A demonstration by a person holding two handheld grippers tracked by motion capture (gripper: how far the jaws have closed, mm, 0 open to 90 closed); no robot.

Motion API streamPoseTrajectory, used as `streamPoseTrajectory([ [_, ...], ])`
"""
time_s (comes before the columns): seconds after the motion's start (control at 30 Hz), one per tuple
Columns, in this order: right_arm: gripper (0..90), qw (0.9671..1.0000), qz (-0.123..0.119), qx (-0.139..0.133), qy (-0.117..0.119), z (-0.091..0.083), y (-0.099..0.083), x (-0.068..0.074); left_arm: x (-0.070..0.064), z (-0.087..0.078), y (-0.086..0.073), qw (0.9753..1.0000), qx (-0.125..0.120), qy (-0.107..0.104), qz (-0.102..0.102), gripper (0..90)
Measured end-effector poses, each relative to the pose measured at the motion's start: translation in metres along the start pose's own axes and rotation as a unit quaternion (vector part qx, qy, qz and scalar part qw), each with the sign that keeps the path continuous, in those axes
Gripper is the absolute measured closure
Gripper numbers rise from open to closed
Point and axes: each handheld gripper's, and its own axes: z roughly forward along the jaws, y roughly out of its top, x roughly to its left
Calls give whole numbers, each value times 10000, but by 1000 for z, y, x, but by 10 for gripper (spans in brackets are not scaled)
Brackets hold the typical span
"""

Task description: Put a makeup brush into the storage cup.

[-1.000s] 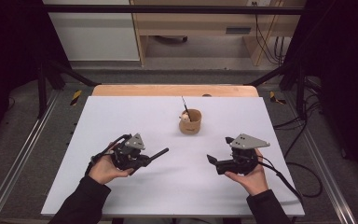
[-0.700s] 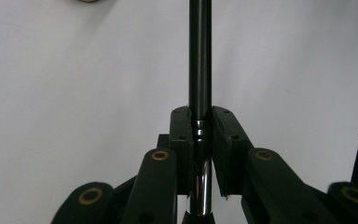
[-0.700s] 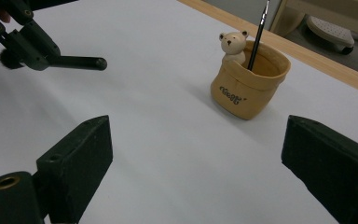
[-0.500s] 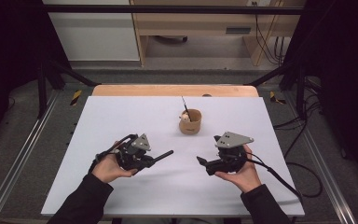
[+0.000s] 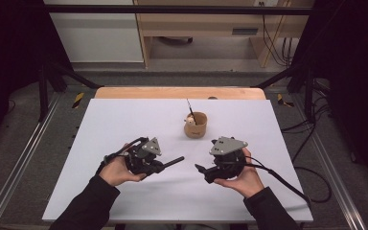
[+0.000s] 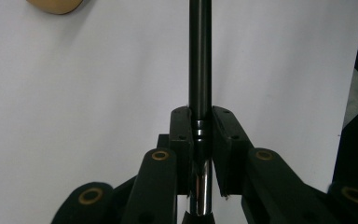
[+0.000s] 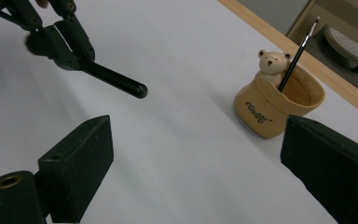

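Black brush handle (image 6: 200,70) stays clamped by left gripper (image 5: 165,163); right gripper (image 5: 202,169) nearer.

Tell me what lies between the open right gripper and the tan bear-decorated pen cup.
Nothing: in the right gripper view, only bare white table lies between the right gripper and the tan bear-decorated pen cup.

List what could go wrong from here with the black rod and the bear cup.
1. The left claw grips the black rod at one end only, so its long free end could swing or slip.
2. The bear cup stands unsupported; the right claw is open and apart from it, so a nudge might tip it.
3. The thin brush leaning in the cup could be knocked out.
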Motion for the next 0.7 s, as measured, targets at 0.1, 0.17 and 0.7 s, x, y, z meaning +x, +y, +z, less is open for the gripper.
streamPoseTrajectory([
  [0.1,100,9999,-96,65,32,1,2,2,0,1,3,10000,30,-19,28,787],
  [0.17,100,9998,-178,127,36,1,4,3,0,2,6,10000,45,-62,37,787],
  [0.7,108,9968,-661,430,88,7,11,14,-3,9,19,9991,282,-237,203,788],
])
